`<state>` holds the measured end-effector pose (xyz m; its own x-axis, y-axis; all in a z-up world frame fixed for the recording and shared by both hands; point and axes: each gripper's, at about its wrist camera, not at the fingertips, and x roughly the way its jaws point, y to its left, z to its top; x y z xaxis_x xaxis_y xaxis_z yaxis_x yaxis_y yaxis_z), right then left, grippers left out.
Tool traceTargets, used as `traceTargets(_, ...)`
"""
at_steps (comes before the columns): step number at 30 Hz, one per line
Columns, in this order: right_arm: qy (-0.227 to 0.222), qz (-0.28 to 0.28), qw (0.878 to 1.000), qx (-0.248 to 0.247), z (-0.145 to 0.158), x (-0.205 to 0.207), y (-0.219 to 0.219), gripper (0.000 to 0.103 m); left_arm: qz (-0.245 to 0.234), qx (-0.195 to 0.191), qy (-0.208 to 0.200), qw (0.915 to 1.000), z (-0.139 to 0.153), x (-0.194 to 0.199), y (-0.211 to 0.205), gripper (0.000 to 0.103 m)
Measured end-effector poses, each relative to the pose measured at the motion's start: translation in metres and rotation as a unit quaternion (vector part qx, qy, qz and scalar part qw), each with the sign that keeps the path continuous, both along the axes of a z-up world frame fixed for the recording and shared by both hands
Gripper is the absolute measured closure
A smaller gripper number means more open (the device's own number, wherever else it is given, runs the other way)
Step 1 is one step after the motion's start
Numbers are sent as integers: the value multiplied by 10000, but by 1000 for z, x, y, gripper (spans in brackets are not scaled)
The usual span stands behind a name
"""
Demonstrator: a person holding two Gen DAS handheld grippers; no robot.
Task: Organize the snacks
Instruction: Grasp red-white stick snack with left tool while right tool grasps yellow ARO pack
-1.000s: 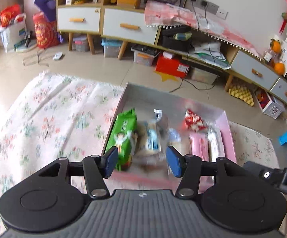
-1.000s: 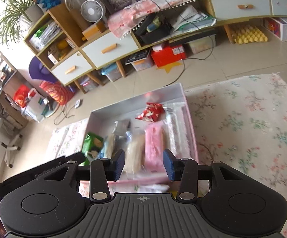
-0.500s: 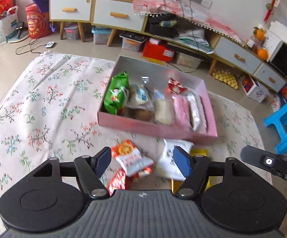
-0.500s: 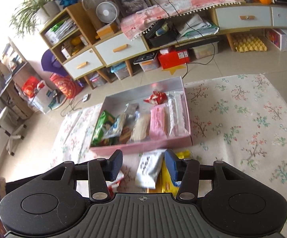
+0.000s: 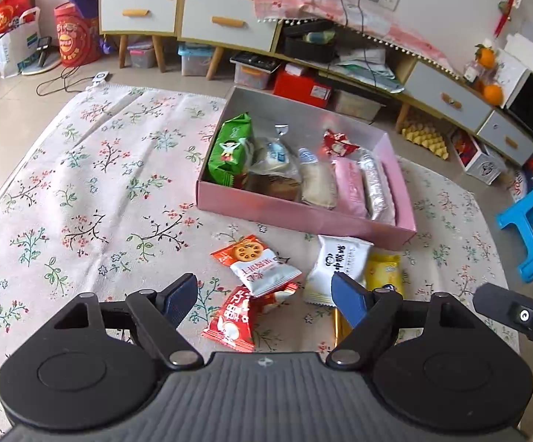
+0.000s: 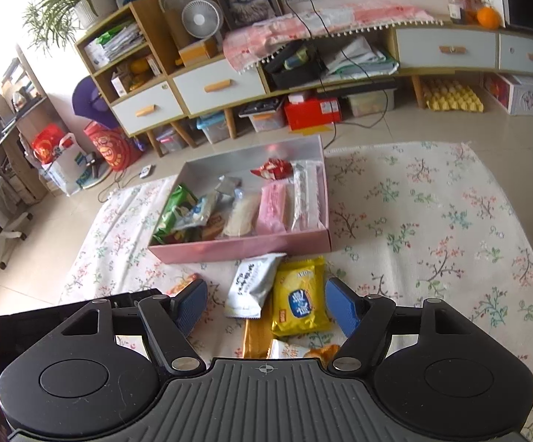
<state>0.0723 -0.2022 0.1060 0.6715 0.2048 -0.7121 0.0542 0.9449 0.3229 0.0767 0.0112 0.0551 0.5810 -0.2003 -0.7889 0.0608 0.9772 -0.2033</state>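
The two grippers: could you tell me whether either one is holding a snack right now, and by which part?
Nothing is held. The left gripper and right gripper have just been opening; both stand open above the loose packets, gripping none.

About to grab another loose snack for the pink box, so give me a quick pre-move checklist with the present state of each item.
1. Left hand-held gripper empty, jaws just opened: ok.
2. Right hand-held gripper empty, jaws just opened: ok.
3. Loose packets within view: red biscuit packet, white packet, yellow packet: ok.
4. White packet clear of its neighbour: not ok, it overlaps the yellow packet's edge.
5. Free room in the pink box: ok, bare floor at the far end.
6. Orange packet fully seen: cannot tell, partly hidden.
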Motion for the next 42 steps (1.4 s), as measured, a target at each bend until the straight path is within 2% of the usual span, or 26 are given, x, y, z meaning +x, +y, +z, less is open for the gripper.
traceTargets(2, 39, -22, 9999, -130, -3, 1, 0, 18, 3, -2, 44, 10000, -3, 0, 2, 25)
traceTargets(11, 372, 150, 9981, -469, -25, 4, -4, 18, -48, -167, 290, 9994, -15, 3, 7, 20)
traceTargets(19, 741, 49, 9953, -623, -46, 11, -13, 18, 140, -350, 636, 9973, -31, 15, 17, 17)
traceTargets(23, 915, -4, 9928, -768, -57, 16, -13, 18, 218, -432, 604, 9970, -33, 17, 19, 17)
traceTargets(33, 955, 175, 9909, -936, -70, 30, 2, 18, 105, -63, 415, 9991, -42, 31, 3, 18)
traceTargets(38, 960, 306, 9894, -1048, -81, 40, 11, 18, -26, 212, 511, 9985, -53, 39, -5, 28)
traceTargets(39, 954, 332, 9889, -1089, -82, 42, 13, 18, -24, 249, 539, 9982, -54, 40, -6, 35)
traceTargets(41, 933, 357, 9884, -1146, -86, 46, 15, 18, -43, 253, 565, 9981, -56, 41, -4, 39)
traceTargets(42, 918, 360, 9885, -1148, -87, 48, 16, 18, -48, 256, 558, 9981, -55, 42, -3, 45)
